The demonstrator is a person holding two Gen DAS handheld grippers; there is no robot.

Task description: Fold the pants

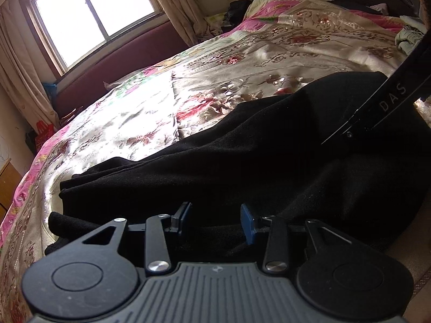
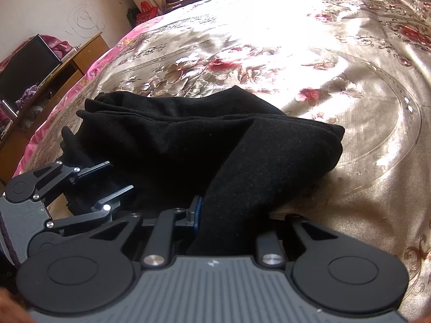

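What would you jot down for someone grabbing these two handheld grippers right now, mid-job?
Left gripper: open, fingers apart, low over the near edge of the black pants, gripping nothing.
Right gripper: black fabric runs between its fingers; it looks shut on the pants, though one finger is hidden.
Pants: bunched in a loose, partly folded heap on the floral bedspread.
Done: some layers already doubled over.
Left: finish the fold, then flatten and square the stack.

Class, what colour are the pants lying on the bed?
The soft fabric pants are plain black, seen best in the right wrist view against the floral satin bedspread.
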